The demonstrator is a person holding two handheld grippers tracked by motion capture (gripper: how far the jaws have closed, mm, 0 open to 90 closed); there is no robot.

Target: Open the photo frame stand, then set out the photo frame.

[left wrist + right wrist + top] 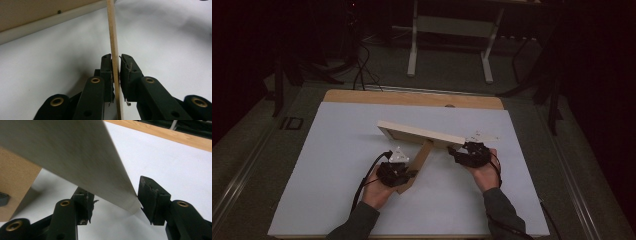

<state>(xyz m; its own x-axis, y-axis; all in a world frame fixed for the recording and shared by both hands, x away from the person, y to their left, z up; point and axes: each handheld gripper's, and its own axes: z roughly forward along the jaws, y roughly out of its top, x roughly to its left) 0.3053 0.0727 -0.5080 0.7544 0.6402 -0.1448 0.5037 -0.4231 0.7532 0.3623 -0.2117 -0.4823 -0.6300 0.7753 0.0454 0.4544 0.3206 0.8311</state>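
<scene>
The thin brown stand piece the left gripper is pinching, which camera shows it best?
The high view: the brown stand runs whole from the left gripper up under the pale frame. The left gripper view gives its thin edge; the right gripper view its flat face.

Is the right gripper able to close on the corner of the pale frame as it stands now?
Probably yes. The right gripper is open, and the corner of the pale frame already lies between its jaws with nothing in the way.
</scene>
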